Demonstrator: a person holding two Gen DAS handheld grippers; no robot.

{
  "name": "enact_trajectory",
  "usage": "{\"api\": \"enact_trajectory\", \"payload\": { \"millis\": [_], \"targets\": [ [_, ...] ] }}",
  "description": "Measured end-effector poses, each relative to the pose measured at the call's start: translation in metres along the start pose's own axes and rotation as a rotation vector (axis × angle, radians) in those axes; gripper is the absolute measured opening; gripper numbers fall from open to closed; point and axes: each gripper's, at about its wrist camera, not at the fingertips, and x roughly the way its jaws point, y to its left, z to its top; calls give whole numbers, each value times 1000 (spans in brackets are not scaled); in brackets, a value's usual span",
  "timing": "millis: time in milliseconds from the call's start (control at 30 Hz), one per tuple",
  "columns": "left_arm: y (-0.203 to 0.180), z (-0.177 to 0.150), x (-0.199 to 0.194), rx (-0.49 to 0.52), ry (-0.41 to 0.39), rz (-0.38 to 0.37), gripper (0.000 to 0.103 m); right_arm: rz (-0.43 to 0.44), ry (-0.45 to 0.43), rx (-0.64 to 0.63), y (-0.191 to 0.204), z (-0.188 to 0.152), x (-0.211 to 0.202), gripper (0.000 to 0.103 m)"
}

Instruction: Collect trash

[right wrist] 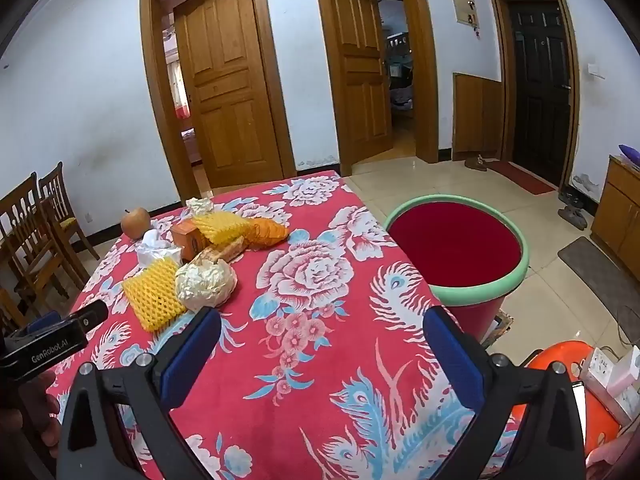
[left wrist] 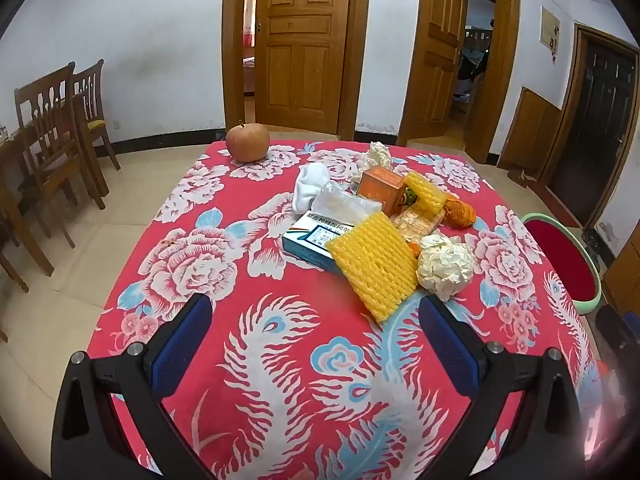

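Observation:
A pile of trash lies on the red floral tablecloth [left wrist: 280, 360]: a yellow foam net [left wrist: 372, 264], a crumpled white paper ball [left wrist: 446, 264], a blue-white box [left wrist: 308, 236], an orange box [left wrist: 380, 188], a second yellow net [left wrist: 426, 192], orange peel [left wrist: 460, 210] and white tissue [left wrist: 316, 188]. My left gripper [left wrist: 316, 320] is open and empty, just short of the near yellow net. My right gripper [right wrist: 322, 332] is open and empty over the cloth, right of the paper ball [right wrist: 206, 284]. A red bin with a green rim [right wrist: 456, 252] stands beside the table's right edge.
An apple [left wrist: 247, 142] sits at the table's far left corner. Wooden chairs [left wrist: 60, 128] stand at the left. An orange stool [right wrist: 572, 396] with a power strip is near the right front. Doors line the back wall.

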Motion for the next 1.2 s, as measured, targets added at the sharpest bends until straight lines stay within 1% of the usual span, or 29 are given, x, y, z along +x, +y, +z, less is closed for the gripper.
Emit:
{"api": "enact_trajectory", "payload": {
  "millis": [600,933,1033,1200],
  "targets": [
    [4,0,2,-5,7,-1,102,-5,-1,16,-4,1,-2,103],
    [1,-1,5,12,7,13,102,-3,3,21,-6,-1,0,103],
    [-1,3,8,36,12,25,102,-3,5,23,-7,-2,1,103],
    [0,9,16,47,26,26,102,-3,6,18,-8,-2,4,103]
  ]
}}
